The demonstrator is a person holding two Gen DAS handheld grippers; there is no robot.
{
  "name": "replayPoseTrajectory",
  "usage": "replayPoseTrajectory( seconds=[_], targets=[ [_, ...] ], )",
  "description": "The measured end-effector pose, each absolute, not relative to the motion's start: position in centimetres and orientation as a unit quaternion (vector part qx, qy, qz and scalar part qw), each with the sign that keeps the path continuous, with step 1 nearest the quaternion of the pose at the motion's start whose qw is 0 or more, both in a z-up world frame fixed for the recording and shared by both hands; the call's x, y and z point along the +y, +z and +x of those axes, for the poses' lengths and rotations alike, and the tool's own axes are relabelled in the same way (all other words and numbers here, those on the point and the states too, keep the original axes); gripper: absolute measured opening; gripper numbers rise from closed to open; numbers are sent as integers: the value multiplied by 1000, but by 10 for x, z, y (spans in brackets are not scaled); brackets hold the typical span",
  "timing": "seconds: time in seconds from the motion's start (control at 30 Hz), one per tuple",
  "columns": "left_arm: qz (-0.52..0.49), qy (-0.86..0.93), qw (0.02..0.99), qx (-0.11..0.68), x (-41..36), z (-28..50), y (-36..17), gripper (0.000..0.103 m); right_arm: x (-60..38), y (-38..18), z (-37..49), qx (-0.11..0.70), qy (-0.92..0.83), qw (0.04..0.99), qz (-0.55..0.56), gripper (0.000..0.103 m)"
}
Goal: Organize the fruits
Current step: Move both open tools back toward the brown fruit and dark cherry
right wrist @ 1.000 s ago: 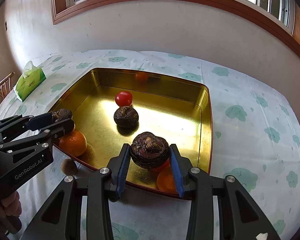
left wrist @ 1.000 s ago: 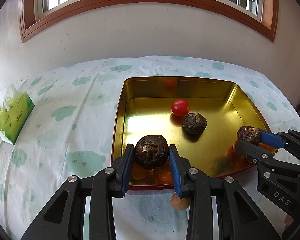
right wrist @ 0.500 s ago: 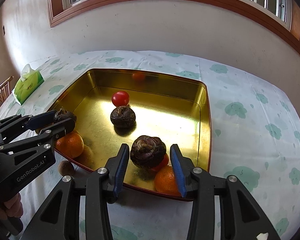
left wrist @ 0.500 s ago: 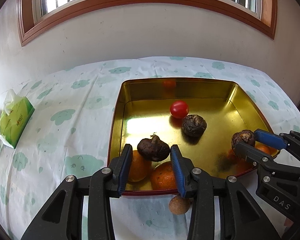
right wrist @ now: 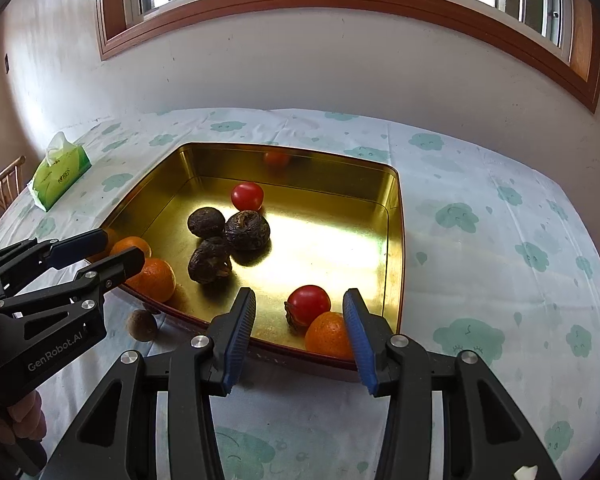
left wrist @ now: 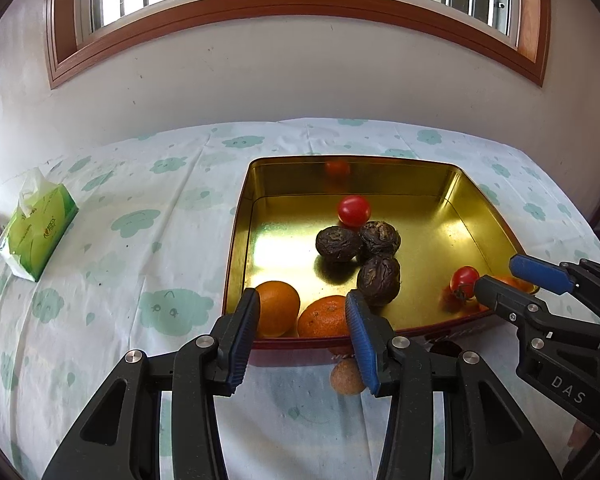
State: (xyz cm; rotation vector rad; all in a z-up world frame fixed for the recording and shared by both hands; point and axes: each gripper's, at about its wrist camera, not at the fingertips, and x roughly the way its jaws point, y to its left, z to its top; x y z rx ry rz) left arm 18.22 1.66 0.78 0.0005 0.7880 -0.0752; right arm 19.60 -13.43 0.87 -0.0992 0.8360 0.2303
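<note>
A gold tray holds three dark wrinkled fruits clustered mid-tray, two oranges at its near left corner, a red tomato at the back, and a tomato beside an orange at the near right corner. My left gripper is open and empty at the tray's near edge, above the two oranges. My right gripper is open and empty above the near right corner. A small brown fruit lies on the cloth outside the tray.
The table wears a white cloth with green cloud prints. A green tissue pack lies at the far left. A wall and window stand behind the table. A wooden chair shows at the left edge.
Both grippers have opened and let go of their dark fruits, which now lie in the tray next to the third one. Both grippers have drawn back toward the near edge.
</note>
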Motion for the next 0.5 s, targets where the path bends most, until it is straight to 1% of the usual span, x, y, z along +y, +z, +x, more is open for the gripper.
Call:
replayPoseTrajectory(
  seconds=[0.27,0.5],
  targets=[
    [-4,-32,927,374,26,148,16,46,-138,15,165,398,108,909,-49,43],
    [-11,-16,921,388,39,118,2,46,-143,4,134,411,107,904,-46,43]
  ],
)
